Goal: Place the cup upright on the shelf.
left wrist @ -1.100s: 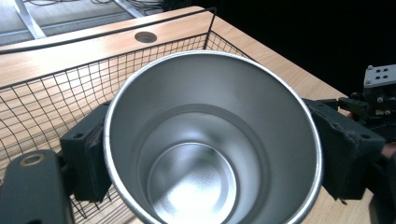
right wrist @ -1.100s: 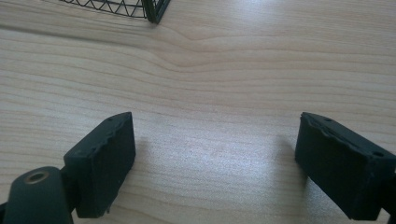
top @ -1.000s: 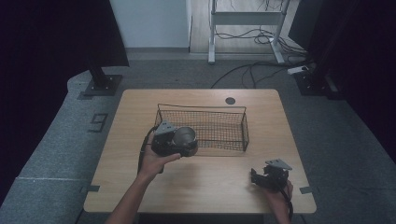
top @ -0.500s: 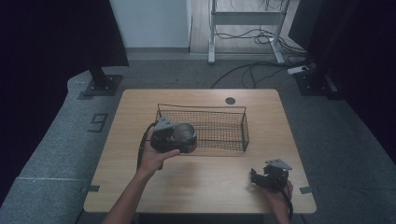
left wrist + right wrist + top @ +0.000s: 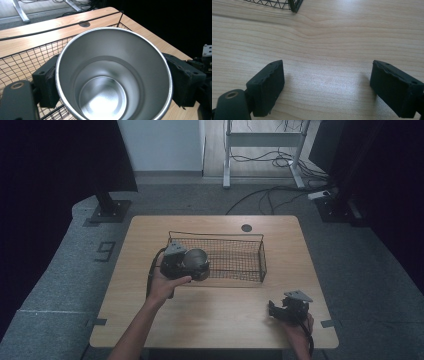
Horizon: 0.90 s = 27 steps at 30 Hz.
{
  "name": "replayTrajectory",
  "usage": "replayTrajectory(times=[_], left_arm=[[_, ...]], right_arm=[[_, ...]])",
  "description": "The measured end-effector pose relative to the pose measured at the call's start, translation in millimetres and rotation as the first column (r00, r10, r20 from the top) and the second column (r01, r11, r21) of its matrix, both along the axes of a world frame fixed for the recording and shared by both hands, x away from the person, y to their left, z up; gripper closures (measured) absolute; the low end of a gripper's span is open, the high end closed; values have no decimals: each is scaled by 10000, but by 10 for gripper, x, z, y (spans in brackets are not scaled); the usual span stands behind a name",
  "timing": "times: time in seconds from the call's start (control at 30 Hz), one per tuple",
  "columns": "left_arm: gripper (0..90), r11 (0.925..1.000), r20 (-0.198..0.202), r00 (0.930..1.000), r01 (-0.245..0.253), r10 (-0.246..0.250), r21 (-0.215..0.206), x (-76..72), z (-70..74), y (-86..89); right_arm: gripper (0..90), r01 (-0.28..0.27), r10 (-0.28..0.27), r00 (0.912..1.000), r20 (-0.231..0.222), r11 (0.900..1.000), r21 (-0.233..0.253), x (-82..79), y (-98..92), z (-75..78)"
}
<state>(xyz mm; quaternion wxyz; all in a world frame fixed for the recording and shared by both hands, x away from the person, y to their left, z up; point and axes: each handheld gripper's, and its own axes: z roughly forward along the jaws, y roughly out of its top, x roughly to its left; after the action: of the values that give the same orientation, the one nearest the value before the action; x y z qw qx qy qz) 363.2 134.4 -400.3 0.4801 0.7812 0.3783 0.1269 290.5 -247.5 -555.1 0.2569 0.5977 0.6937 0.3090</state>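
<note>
While the left hand-held gripper [image 5: 192, 265] sits at the near-left corner of the wire basket [image 5: 235, 251], its jaws are clenched on a steel cup [image 5: 113, 75], one black pad on each side of the cup wall. Cup is bare metal, mouth facing the left gripper view's camera, interior w/ stepped rings & nothing inside. From the high view the cup [image 5: 196, 260] lies over the basket's front-left rim; whether it touches the wire cannot be told. Left hand [image 5: 165, 287] grips the unit from the near side, forearm entering from the bottom edge.

Right hand-held gripper [image 5: 280, 309] is near the front-right of the counter [image 5: 220, 320], well apart from the basket. Its jaws are released: right gripper view shows both pads [image 5: 268, 83] spread wide w/ bare wood grain between them, nothing gripped. A basket corner [image 5: 292, 5] appears at the top of that view.

Basket is black wire mesh, rectangular, approx. centred on the counter, long side running left-right. A round grommet [image 5: 246, 227] is set in the counter beyond the basket, near the far edge.
</note>
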Motion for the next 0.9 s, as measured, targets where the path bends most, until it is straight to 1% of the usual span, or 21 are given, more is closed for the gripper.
replayTrajectory(times=[0.13, 0.33, 0.6, 0.9], left_arm=[[143, 9999, 9, 10000, -85, 84, 71, 34, 1, -1], [143, 9999, -122, 9998, -142, 143, 67, 97, -24, 3], [143, 9994, -231, 9993, -276, 281, 193, 172, -36, -10], [143, 9994, -140, 9995, -288, 291, 216, 232, -21, -37]], right_arm=[[121, 0, 0, 10000, -1, 10000, -1, 0, 0, 0], [121, 1, -1, 10000, 0, 10000, -2, 0, 0, 0], [121, 7, -7, 10000, 22, 10000, 0, 0, 1, -1], [121, -6, 6, 10000, 20, 10000, -18, 0, -1, -2]])
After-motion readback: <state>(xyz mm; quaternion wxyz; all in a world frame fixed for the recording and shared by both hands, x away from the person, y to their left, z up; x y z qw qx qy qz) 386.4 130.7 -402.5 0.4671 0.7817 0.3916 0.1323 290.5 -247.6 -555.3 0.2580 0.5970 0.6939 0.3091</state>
